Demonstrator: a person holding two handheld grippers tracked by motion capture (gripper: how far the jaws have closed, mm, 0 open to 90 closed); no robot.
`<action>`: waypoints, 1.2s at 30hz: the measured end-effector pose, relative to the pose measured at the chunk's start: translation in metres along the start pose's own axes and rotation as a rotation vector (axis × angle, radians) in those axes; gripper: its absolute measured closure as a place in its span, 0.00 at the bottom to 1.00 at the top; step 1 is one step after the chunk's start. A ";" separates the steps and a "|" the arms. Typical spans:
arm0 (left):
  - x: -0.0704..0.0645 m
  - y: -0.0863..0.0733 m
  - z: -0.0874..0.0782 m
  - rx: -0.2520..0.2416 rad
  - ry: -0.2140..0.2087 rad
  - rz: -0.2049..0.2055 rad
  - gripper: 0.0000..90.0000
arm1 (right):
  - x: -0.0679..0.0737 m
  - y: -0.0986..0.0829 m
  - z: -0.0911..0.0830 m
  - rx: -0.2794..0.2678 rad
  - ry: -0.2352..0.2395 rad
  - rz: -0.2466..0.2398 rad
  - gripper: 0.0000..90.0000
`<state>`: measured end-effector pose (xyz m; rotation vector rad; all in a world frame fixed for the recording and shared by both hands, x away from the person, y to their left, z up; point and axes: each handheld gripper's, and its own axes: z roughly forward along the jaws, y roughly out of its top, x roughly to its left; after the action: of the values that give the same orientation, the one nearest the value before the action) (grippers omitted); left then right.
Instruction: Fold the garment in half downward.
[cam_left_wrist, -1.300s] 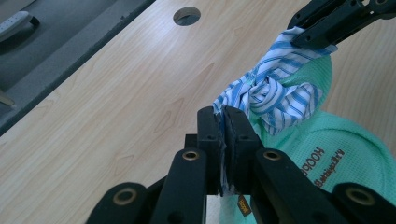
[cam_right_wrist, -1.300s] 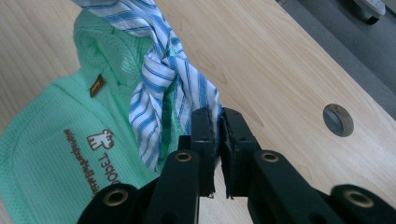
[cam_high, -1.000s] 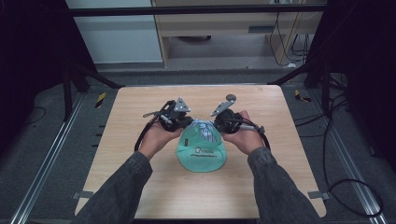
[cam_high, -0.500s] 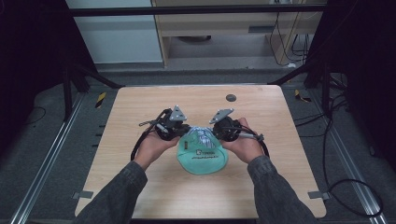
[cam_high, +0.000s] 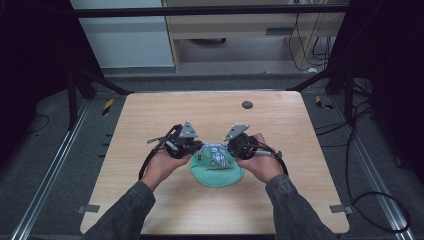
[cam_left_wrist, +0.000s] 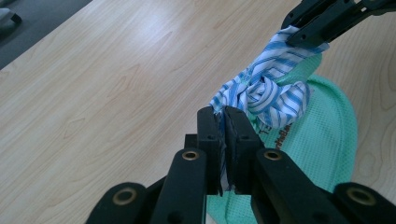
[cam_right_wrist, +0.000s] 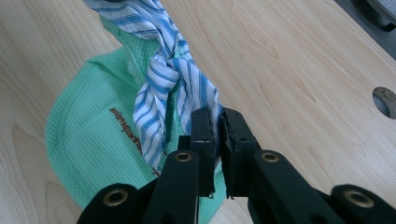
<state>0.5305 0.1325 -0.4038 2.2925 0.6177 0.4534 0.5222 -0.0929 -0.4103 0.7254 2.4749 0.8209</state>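
Note:
A mint-green mesh cloth (cam_high: 216, 172) lies on the wooden table (cam_high: 210, 115) between the person's hands. A blue-and-white striped cloth (cam_high: 216, 153) with a knot in its middle (cam_left_wrist: 264, 91) (cam_right_wrist: 166, 67) is stretched above it. My left gripper (cam_high: 198, 148) (cam_left_wrist: 223, 116) is shut on one end of the striped cloth. The other end is clamped in my right gripper (cam_high: 227, 148) (cam_right_wrist: 217, 119). In the left gripper view the right gripper's jaws show at the top right, pinching the striped fabric. The green cloth (cam_left_wrist: 322, 140) (cam_right_wrist: 88, 140) bears a line of brown lettering.
A round dark hole (cam_high: 246, 104) (cam_right_wrist: 385, 100) sits in the table toward its far right. Dark frame bars and cables surround the table; a cabinet stands behind it.
Both hands and grippers have drawn back toward the near side of the table, carrying the striped cloth with them. The green cloth has come along underneath.

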 end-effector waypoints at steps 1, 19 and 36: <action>-0.001 0.000 0.000 0.002 -0.003 0.002 0.95 | 0.001 -0.001 0.000 -0.004 0.003 0.003 0.94; -0.008 -0.011 0.001 -0.001 -0.022 -0.007 0.95 | 0.009 -0.008 0.000 -0.004 0.017 -0.008 0.93; -0.015 -0.022 0.002 0.003 -0.044 -0.005 0.92 | 0.022 -0.019 0.003 0.012 0.039 -0.026 0.93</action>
<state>0.5121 0.1370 -0.4229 2.2974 0.6031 0.3986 0.5004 -0.0912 -0.4295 0.6856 2.5209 0.8188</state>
